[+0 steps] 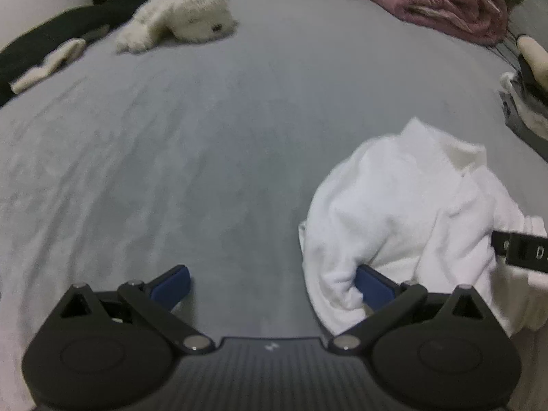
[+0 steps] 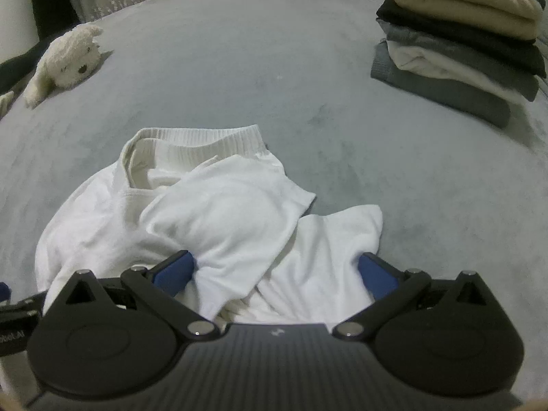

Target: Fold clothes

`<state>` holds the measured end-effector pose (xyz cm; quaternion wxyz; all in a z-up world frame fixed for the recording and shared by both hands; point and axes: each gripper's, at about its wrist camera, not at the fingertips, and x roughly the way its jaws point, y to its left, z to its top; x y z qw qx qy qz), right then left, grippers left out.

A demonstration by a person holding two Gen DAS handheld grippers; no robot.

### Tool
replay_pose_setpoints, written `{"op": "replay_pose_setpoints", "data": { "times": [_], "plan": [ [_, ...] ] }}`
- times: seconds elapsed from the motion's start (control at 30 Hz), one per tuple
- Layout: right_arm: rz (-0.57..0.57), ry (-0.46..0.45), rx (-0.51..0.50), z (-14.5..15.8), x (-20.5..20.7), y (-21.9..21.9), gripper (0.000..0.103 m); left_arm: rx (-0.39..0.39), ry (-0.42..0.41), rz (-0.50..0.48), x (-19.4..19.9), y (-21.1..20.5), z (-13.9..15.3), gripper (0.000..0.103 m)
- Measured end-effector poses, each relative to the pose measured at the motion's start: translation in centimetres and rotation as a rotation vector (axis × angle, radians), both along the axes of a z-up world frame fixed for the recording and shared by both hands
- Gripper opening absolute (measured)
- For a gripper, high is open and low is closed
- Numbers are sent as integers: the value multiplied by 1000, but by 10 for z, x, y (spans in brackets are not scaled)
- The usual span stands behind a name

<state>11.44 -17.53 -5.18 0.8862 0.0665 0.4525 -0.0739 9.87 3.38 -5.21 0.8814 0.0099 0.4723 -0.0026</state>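
Note:
A crumpled white sweater (image 2: 219, 212) with a ribbed collar lies on the grey bed cover (image 2: 308, 78). My right gripper (image 2: 275, 275) hangs open just over its near edge, and cloth bunches between the blue pads without being pinched. In the left wrist view the same white sweater (image 1: 404, 212) sits at the right. My left gripper (image 1: 272, 289) is open beside it over bare cover; its right pad (image 1: 375, 286) touches a fold of the cloth. The right gripper's black body (image 1: 520, 250) shows at the far right edge.
A stack of folded clothes (image 2: 459, 44), beige on top, stands at the back right. A white plush toy (image 1: 178, 17) lies at the back left, with dark clothing (image 1: 51, 44) beyond it. A pink quilt (image 1: 438, 0) is bunched at the far edge.

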Motion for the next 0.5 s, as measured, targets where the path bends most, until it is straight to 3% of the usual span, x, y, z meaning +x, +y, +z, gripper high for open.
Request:
{"op": "replay_pose_setpoints", "data": {
  "times": [0.2,0.4,0.47,0.5],
  "plan": [
    [49,-23,-28,-5,-1,-3,103,-10,-63,-78,-9,7,-6,103],
    [74,-8,-11,4,1,-6,103,-60,-29,-83,-8,19,2,103],
    [75,-39,38,11,-3,-9,97,-94,-15,-64,-8,24,5,102],
    [84,-55,62,13,-5,-10,89,-105,-9,-59,-7,25,6,102]
  ]
}}
